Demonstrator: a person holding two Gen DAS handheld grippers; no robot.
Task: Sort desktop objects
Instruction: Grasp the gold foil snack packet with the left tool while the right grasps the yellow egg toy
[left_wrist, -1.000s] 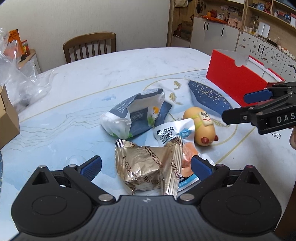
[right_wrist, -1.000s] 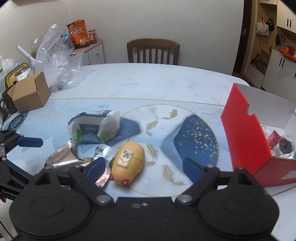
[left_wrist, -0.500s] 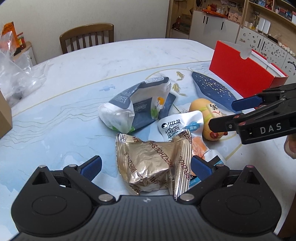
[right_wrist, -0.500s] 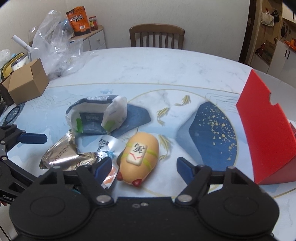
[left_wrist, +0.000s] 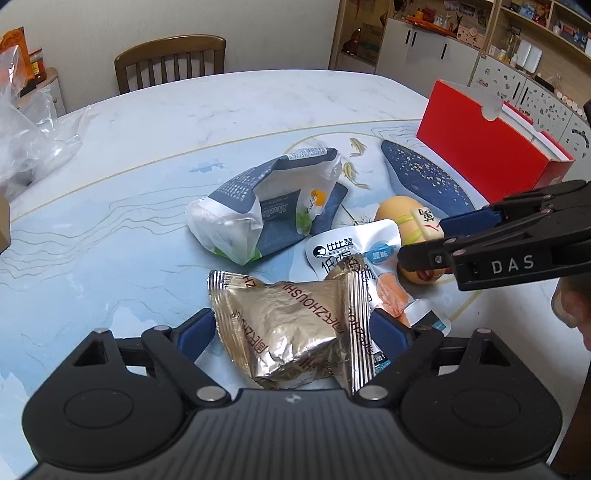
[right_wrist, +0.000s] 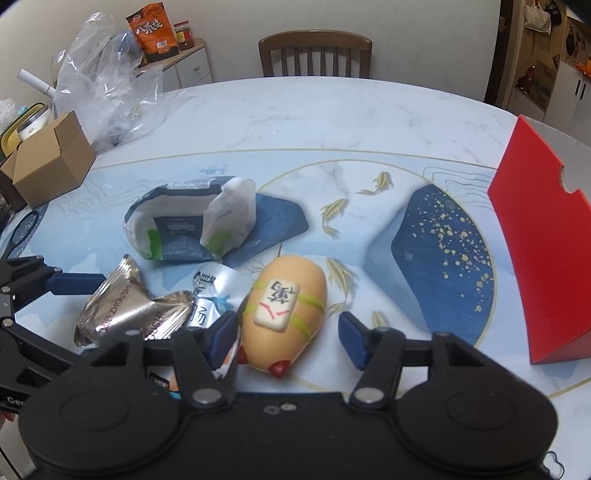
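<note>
Left gripper (left_wrist: 291, 328): bottom centre of the left wrist view; fingers (left_wrist: 195, 326) set wide, just been closing a little, gold foil packet (left_wrist: 291, 332) between them, pads at its crinkled edges, firm grip not confirmed.
Right gripper (right_wrist: 286, 332): bottom centre of the right wrist view; fingers about half open, just been closing; left pad against the toy, right pad (right_wrist: 351, 332) a little clear of it.
Toy (right_wrist: 284, 317): tan, egg-shaped, white tile strapped on top, lying on the tabletop (right_wrist: 314, 122) at lower centre.
White sachet (left_wrist: 354, 251): centre right, partly under the foil packet.
Blue-and-white bag (left_wrist: 266, 206): centre, beyond the foil packet.
Red box (left_wrist: 487, 147): upper right, well apart from the pile.
Cardboard box (right_wrist: 51, 158): left edge of the right wrist view.
</note>
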